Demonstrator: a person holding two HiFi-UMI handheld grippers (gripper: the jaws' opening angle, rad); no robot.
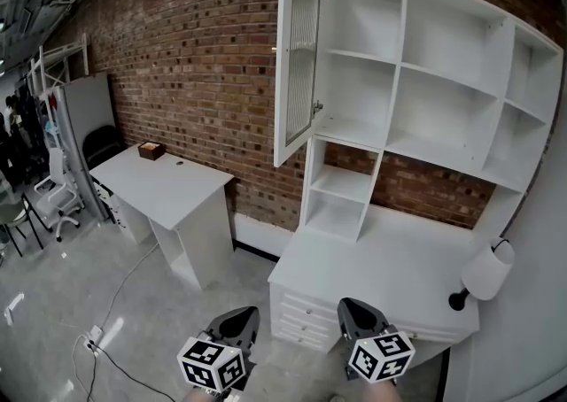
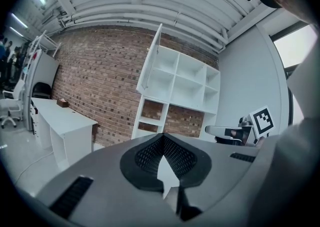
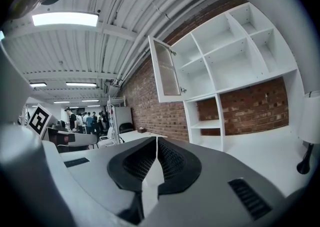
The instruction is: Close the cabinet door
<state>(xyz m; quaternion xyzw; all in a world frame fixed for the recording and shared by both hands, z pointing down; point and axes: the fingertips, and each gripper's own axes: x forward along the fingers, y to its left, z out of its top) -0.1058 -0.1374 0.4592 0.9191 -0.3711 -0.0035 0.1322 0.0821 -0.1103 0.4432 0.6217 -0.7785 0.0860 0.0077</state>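
The white cabinet door (image 1: 297,59), framed round a ribbed glass pane, stands swung open at the upper left of the white shelf unit (image 1: 443,95) on the brick wall. It also shows as the door (image 2: 148,63) in the left gripper view and the door (image 3: 166,68) in the right gripper view. My left gripper (image 1: 246,312) and right gripper (image 1: 353,303) are low at the near edge, well short of the door, pointing roughly level towards the unit. The jaws of the left gripper (image 2: 162,135) and the right gripper (image 3: 157,139) meet at the tips with nothing between them.
A white desk top (image 1: 372,258) with drawers lies under the shelves, with a white lamp (image 1: 485,272) at its right end. To the left stands a white table (image 1: 173,188) bearing a brown box (image 1: 151,150). A cable (image 1: 115,303) runs over the floor; an office chair (image 1: 55,192) and people are far left.
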